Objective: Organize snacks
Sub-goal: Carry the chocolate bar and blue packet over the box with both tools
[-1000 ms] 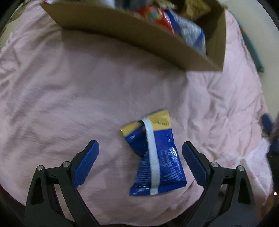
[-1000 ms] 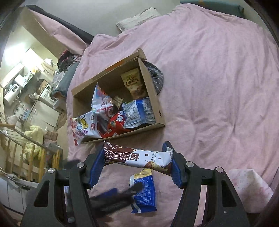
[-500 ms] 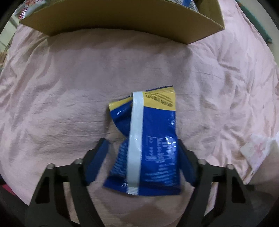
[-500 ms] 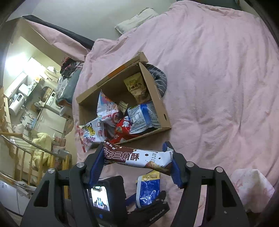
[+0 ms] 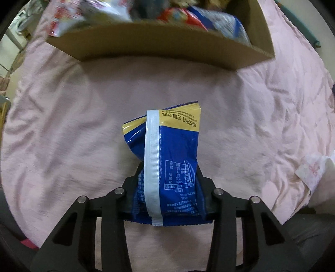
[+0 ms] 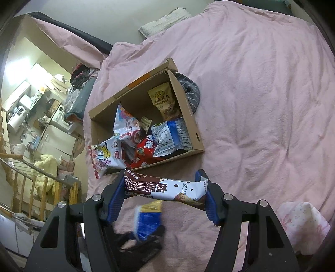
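Observation:
A blue and yellow snack bag (image 5: pixel 173 150) with a white seam strip lies lengthwise between the jaws of my left gripper (image 5: pixel 168 173). The jaws are closing, and the pads press its lower half in from both sides. The bag hangs just over the pink bedcover (image 5: pixel 62 125). Beyond it stands the open cardboard box (image 5: pixel 146 41), full of snack packets. My right gripper (image 6: pixel 163 184) is shut on a brown and white snack bar (image 6: pixel 163 187), held crosswise above the bed near the box (image 6: pixel 188 108). Below the bar, the blue bag (image 6: pixel 147 221) shows blurred.
A white floral cloth (image 6: pixel 301 221) lies at the bed's near right. A grey striped item (image 6: pixel 191 92) sticks out behind the box, and a pillow (image 6: pixel 165 18) sits at the far end. Left of the box, the bed ends above a wooden railing (image 6: pixel 31 188).
The left gripper's jaws came in from wide apart onto the blue bag. The box now sits nearer and more square in its view. The right gripper and its bar stayed put.

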{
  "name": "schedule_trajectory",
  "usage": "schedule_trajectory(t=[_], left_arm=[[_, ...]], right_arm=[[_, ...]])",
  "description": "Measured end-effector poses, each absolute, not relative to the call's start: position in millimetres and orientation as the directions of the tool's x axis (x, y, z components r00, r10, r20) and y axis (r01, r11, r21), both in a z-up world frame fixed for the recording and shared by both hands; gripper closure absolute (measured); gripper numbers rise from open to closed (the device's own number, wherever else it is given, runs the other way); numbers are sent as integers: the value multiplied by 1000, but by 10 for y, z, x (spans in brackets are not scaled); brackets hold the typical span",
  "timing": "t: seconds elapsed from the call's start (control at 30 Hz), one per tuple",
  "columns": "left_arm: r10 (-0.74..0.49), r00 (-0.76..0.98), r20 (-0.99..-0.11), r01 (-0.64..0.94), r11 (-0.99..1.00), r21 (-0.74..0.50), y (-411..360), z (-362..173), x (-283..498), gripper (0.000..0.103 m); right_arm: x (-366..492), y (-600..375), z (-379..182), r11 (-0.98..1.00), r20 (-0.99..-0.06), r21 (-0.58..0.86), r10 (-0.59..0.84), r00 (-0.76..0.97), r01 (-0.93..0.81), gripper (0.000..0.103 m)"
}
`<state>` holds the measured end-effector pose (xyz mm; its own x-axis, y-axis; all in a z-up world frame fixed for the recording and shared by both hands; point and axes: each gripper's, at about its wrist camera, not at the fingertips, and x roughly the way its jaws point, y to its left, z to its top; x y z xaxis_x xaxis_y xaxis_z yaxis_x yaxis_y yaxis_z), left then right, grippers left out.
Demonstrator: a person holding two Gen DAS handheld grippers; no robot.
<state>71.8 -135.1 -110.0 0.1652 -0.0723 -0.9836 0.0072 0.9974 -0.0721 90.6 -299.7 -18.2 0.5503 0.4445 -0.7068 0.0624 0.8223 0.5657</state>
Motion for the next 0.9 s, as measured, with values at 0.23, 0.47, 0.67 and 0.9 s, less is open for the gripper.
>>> schedule_trajectory(t=[0.23, 0.47, 0.67, 0.9], left_arm=[[-64, 279, -958, 37, 998, -56, -1094, -554, 738, 65], [-51, 425, -904, 13, 999, -50, -575, 32, 1003, 65], [-37, 518, -855, 8, 999, -38, -260, 348, 1215, 65], [-18, 584, -811, 41, 999, 7, -223, 498, 1561, 65]], right_arm=[[913, -2934, -186, 830, -713, 555, 445, 541, 48, 36], [979, -2850, -89, 829, -696, 559, 451, 559, 26, 36], [1158, -2746, -20, 838, -687, 545, 448, 572, -1, 36], [1530, -2571, 33, 877, -686, 476, 418, 595, -67, 36]])
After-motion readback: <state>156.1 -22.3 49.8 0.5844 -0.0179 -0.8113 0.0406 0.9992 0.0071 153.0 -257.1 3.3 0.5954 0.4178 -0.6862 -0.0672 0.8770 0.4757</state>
